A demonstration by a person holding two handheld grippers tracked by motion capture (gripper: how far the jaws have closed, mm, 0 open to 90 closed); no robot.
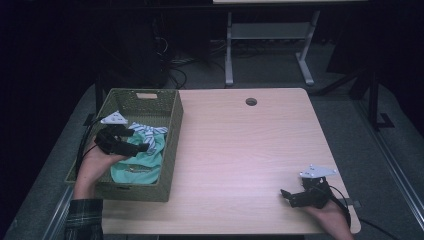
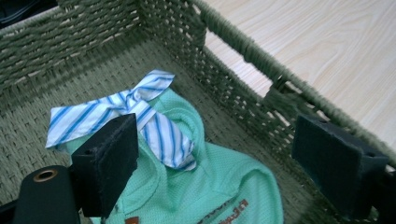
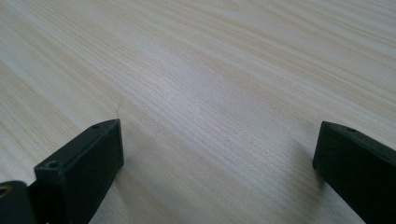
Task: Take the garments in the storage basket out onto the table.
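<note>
L gripper (image 2: 215, 163) wide over green shirt (image 2: 205, 186) in basket (image 1: 172, 145) — R gripper (image 1: 289, 196) wide

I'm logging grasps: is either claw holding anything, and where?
Nothing held: left claw open above the green shirt; right claw open over the table.

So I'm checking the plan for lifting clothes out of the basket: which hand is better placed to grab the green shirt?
Left. The left tool hangs open inside the basket, right over the green shirt. The right tool sits open on the table, far across from it.
</note>
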